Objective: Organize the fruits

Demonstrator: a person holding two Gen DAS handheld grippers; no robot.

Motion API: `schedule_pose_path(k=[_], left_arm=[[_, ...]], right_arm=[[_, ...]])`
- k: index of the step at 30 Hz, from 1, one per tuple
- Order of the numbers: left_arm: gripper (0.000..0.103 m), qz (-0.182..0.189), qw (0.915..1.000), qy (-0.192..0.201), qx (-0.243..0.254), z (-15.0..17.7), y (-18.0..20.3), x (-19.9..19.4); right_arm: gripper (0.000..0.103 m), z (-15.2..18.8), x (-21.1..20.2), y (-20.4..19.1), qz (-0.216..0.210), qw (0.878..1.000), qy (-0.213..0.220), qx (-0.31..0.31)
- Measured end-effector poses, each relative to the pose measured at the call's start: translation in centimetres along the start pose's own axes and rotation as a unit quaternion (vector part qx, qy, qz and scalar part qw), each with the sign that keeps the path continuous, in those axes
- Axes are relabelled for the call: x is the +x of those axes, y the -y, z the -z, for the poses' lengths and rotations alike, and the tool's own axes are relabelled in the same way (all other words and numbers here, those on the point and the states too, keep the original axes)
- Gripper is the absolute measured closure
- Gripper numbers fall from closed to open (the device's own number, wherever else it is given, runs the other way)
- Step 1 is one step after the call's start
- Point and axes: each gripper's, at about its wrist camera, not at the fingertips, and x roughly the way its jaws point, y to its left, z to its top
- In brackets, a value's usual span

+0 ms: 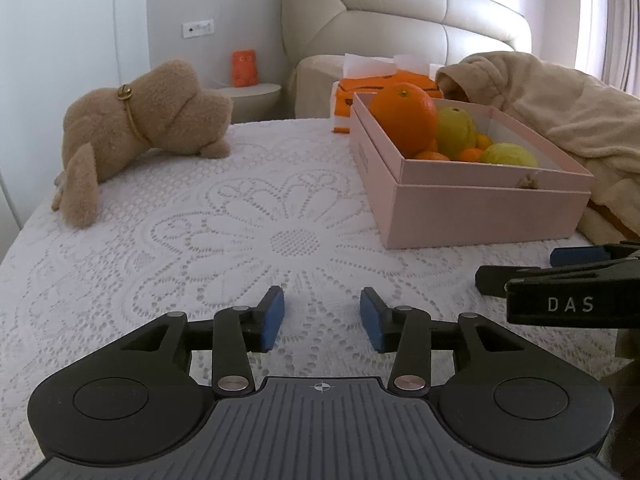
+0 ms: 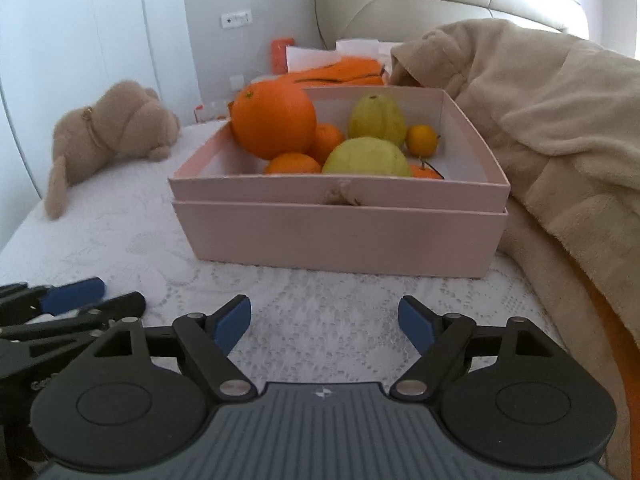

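A pink box point(image 2: 340, 240) sits on a white lace cover point(image 1: 200, 240), nested in what looks like its own lid, and it holds all the fruit in sight. A big orange point(image 2: 274, 120) rests against the box's far left corner, rising above the rim. Beside it lie 2 yellow-green fruits, 1 at the back point(image 2: 376, 118) and 1 nearer the front wall point(image 2: 366, 158). Small mandarins fill the gaps: 1 under the big orange at the front point(image 2: 293, 164), 1 behind that point(image 2: 329, 140), 1 at the right of the back green fruit point(image 2: 422, 141), and 1 with a stem partly hidden low at the front right point(image 2: 426, 171). The left gripper point(image 1: 322, 318) hovers low over the bare lace cover, its blue pads apart at a middling gap with nothing between them. The right gripper point(image 2: 324, 322) faces the box's front wall from just short of it, its jaws spread wider and likewise empty. Each gripper shows at the edge of the other's view, side by side. A beige plush dog point(image 1: 136, 132) lies on the cover well to the left of the box, and a beige fleece blanket point(image 2: 540, 120) is heaped against the box's right side. Behind the box is an orange package with white paper point(image 1: 384, 80).
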Motion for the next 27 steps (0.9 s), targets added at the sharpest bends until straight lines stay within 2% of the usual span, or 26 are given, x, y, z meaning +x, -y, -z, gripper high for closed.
schedule_pose_path(k=[3,4,5,10,15,18,27], left_arm=[[0.057,-0.002,1.0,0.002,0.001,0.0,0.3,-0.1],[0.058,-0.005,1.0,0.002,-0.001,0.0,0.2,0.0],[0.057,-0.002,1.0,0.002,-0.004,0.0,0.1,0.0],[0.057,-0.003,1.0,0.003,-0.002,-0.1,0.1,0.0],[0.057,-0.005,1.0,0.003,0.0,0.0,0.2,0.0],[0.057,-0.005,1.0,0.003,0.001,-0.1,0.2,0.0],[0.057,-0.004,1.0,0.003,0.0,-0.1,0.2,0.1]], right_arm=[[0.012,0.4,0.0,-0.3,0.0,1.0,-0.002,-0.007],[0.002,0.5,0.3,-0.7,-0.006,1.0,-0.006,-0.017],[0.0,0.6,0.6,-1.1,-0.005,0.999,-0.007,-0.033],[0.0,1.2,0.3,-1.0,0.0,1.0,0.016,-0.025],[0.0,1.2,0.3,-0.7,0.0,1.0,0.02,-0.017],[0.0,1.1,0.4,-0.2,0.022,1.0,0.019,-0.002],[0.0,1.0,0.7,-0.4,0.025,0.999,0.017,-0.013]])
